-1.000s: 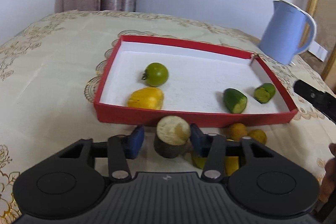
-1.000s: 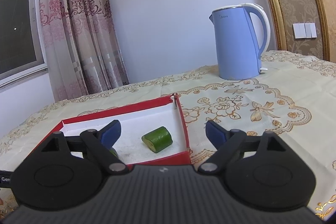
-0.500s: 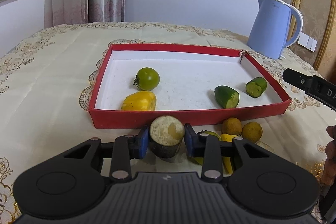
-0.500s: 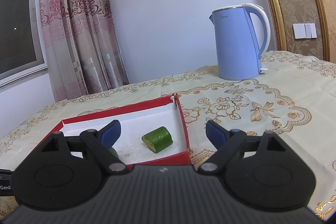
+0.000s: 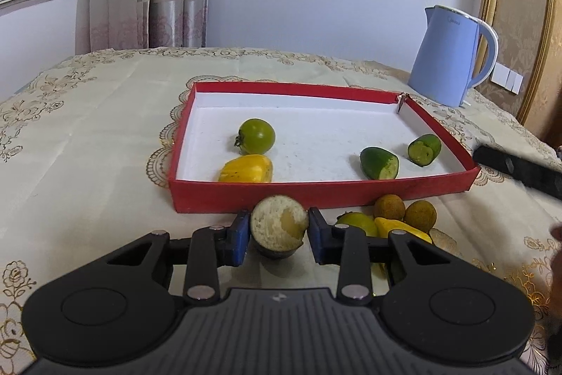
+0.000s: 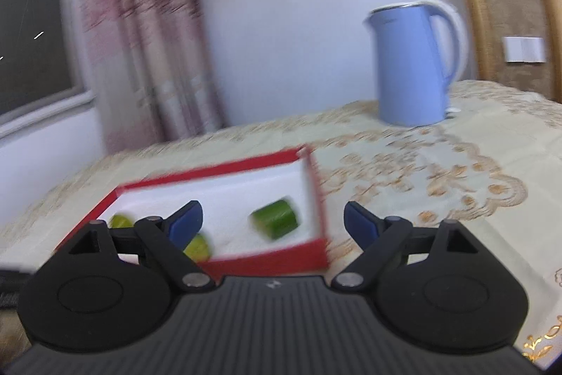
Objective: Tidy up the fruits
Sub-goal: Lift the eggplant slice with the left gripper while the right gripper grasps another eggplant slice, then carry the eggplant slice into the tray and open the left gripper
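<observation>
1. While the cut eggplant piece (image 5: pixel 279 227) is clamped between the blue pads of the left gripper (image 5: pixel 280 236), its pale cut face is turned up toward the camera, just before the red tray (image 5: pixel 316 194).
2. The right gripper (image 6: pixel 273 222) is held wide apart, with nothing between its pads.

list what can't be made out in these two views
- Left wrist view: the yellow and green fruits on the cloth, partly hidden behind the left tool.
- Right wrist view: motion blur smears the green cut piece in the red cardboard tray.
- Right wrist view: a yellow-green fruit, half hidden by the right tool.
</observation>
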Tool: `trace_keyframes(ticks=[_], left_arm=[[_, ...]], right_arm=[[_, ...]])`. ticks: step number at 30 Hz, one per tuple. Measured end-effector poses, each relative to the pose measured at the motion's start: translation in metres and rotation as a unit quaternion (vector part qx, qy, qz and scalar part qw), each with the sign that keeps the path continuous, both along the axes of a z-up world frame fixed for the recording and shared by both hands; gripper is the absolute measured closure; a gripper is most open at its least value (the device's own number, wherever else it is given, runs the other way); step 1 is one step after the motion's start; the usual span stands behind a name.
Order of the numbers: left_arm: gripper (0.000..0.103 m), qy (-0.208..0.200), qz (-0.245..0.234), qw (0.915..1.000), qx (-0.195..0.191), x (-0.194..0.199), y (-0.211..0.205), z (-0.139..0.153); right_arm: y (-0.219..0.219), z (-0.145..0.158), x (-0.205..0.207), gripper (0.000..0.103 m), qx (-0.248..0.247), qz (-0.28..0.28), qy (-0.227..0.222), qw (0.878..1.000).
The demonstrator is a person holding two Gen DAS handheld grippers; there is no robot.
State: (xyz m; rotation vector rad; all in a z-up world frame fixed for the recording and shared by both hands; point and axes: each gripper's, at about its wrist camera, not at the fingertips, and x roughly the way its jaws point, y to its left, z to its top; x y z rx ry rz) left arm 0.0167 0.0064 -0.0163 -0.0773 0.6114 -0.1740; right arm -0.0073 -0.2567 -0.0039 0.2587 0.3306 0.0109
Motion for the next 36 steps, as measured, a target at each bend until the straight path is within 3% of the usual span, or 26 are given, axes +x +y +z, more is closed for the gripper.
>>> trace_keyframes(ticks=[6,12,13,15,16,18,21,23,26,29,36], left_arm=[[0.07,-0.001,-0.004,0.9999,-0.014,-0.004,0.006,0.002],[0.07,0.002,-0.007,0.9998,-0.018,-0.006,0.01,0.001],[0.07,0.002,-0.009,0.9998,-0.02,-0.006,0.011,0.001],[0.07,0.002,-0.01,0.9997,-0.021,-0.007,0.012,0.001],[0.07,0.002,-0.01,0.9997,-0.022,-0.007,0.012,0.001],[0.07,0.003,-0.009,0.9997,-0.024,-0.007,0.014,0.001],[0.07,0.004,-0.01,0.9996,-0.027,-0.006,0.015,0.0],[0.07,0.003,-0.01,0.9996,-0.026,-0.007,0.015,0.0],[0.07,0.005,-0.011,0.9995,-0.029,-0.007,0.015,0.0],[0.07,0.003,-0.009,0.9996,-0.025,-0.008,0.015,0.001],[0.07,-0.003,-0.012,0.9997,-0.022,-0.01,0.012,0.005]], right_arm=[[0.031,-0.001,-0.033,0.025,-0.068,0.093,0.035,0.993],[0.055,-0.001,-0.034,0.026,-0.099,0.163,0.058,0.98],[0.058,-0.003,-0.029,0.029,-0.105,0.178,0.069,0.976],[0.064,-0.009,-0.021,0.046,-0.109,0.196,0.085,0.971],[0.065,-0.012,-0.017,0.048,-0.106,0.202,0.092,0.969],[0.063,-0.017,-0.01,0.061,-0.083,0.214,0.101,0.968],[0.063,-0.021,-0.002,0.063,-0.07,0.222,0.115,0.966],[0.064,-0.021,-0.003,0.071,-0.072,0.226,0.11,0.965],[0.064,-0.018,-0.006,0.07,-0.083,0.202,0.098,0.971],[0.052,-0.015,-0.012,0.07,-0.06,0.176,0.076,0.98],[0.021,-0.008,-0.019,0.07,-0.015,0.035,0.017,0.999]])
